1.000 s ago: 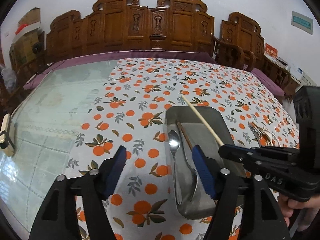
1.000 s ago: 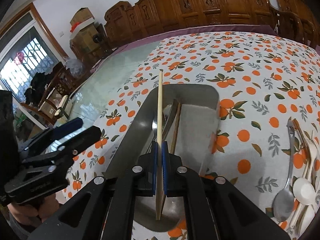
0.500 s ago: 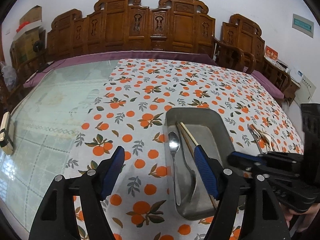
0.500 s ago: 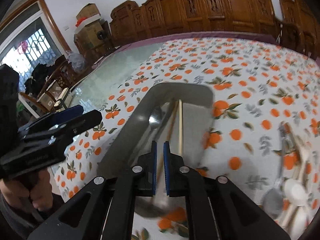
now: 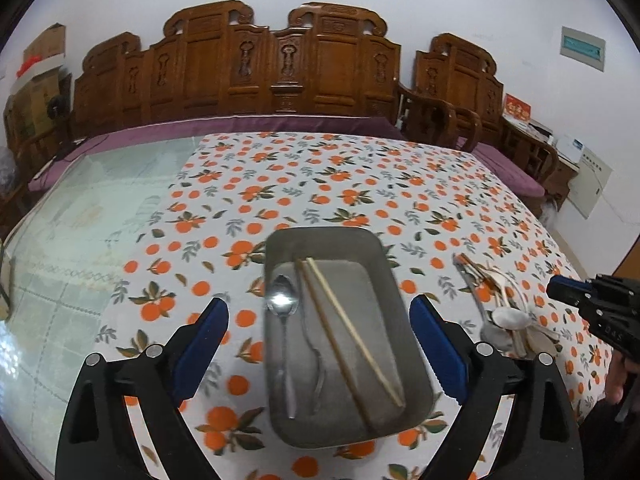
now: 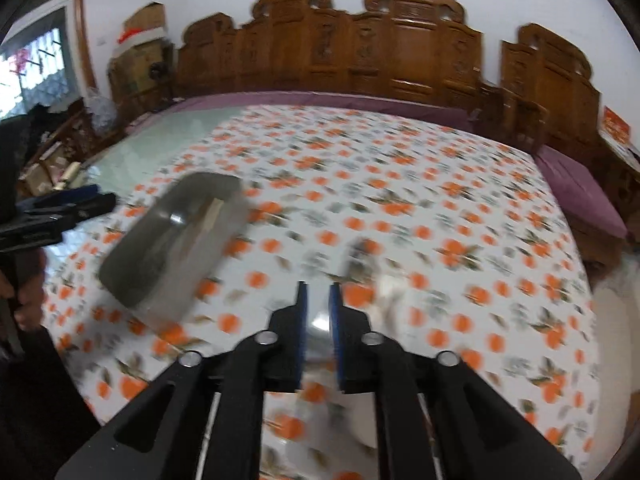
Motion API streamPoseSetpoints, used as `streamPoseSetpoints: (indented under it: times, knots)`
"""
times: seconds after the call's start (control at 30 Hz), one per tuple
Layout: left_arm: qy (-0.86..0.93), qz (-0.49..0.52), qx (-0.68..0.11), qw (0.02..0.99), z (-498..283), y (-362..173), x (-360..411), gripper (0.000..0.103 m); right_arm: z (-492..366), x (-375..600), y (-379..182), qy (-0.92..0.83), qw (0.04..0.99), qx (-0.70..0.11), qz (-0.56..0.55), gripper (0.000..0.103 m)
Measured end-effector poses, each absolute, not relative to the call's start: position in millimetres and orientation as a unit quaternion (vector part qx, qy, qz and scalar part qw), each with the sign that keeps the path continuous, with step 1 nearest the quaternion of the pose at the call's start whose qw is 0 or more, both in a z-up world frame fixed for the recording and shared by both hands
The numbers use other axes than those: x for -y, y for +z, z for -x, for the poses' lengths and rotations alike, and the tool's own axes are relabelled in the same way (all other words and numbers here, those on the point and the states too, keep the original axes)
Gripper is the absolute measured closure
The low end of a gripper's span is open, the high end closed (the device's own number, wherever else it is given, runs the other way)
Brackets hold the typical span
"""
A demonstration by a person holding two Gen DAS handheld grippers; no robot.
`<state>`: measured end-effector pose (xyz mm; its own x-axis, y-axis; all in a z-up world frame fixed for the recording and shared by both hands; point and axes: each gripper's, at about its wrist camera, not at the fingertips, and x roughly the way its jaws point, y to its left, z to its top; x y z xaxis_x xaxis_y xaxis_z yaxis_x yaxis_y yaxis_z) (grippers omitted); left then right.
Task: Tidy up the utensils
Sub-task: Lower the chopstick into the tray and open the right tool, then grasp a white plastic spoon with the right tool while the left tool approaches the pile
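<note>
The tray [image 5: 328, 248] is the landmark here: a shallow grey metal pan sitting on the orange-print cloth [image 5: 320, 176]. Inside it lie a spoon [image 5: 283, 320] along its left wall, a fork [image 5: 316, 360] beside that, and two chopsticks [image 5: 352, 328] slanting across the floor toward its near right corner.

To the right of the tray, still on the cloth, is the unsorted pile [image 5: 500, 312]: a metal spoon, white ladle-type spoons and more sticks, heaped and overlapping. I judge these light and stiff. The metal is slick, the white spoons look brittle enough to chip, and thin handles tend to roll. Mid-handle seems the safest place to pinch, on a piece lying on top of the heap.

The left gripper [image 5: 320, 344] hangs over the near end of the tray, its jaws having just spread wide, with nothing between them but the view of the tray below. The right gripper [image 6: 318, 320] is over the pile, right of the tray, its jaws having just parted to a narrow gap and holding nothing; that view is heavily blurred.

Left of the tray the table is bare glass [image 5: 80, 240]. Carved wooden chairs [image 5: 280, 64] line the far edge under a white wall.
</note>
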<state>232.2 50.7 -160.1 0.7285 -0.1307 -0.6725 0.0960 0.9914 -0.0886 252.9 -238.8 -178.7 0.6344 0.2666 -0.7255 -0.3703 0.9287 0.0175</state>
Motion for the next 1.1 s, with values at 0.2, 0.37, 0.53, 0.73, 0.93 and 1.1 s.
streamPoseSetpoints:
  times: [0.2, 0.37, 0.53, 0.73, 0.93, 1.1]
  knots:
    - [-0.084, 0.013, -0.364, 0.927, -225.1, -161.2, -22.3, 0.015, -256.0, 273.8, -201.2, 0.149, 0.891, -0.418, 0.098, 0.083]
    - [-0.111, -0.01, -0.371, 0.922, -220.0, -166.2, 4.6, 0.015, -257.2, 284.3, -225.8, 0.146, 0.875, -0.45, 0.102, 0.083]
    - [-0.126, -0.021, -0.377, 0.917, -216.9, -172.7, 17.6, 0.015, -260.2, 280.6, -242.9, 0.157, 0.865, -0.466, 0.101, 0.083]
    - [-0.133, -0.029, -0.379, 0.915, -215.4, -176.2, 27.0, 0.015, -263.3, 279.8, -256.5, 0.165, 0.855, -0.482, 0.098, 0.077]
    - [-0.143, -0.041, -0.38, 0.913, -211.7, -180.0, 40.5, 0.015, -265.8, 271.4, -259.4, 0.17, 0.855, -0.478, 0.11, 0.076]
    - [-0.156, -0.058, -0.378, 0.91, -207.7, -184.1, 56.6, 0.015, -262.4, 265.6, -259.0, 0.172, 0.856, -0.468, 0.134, 0.089]
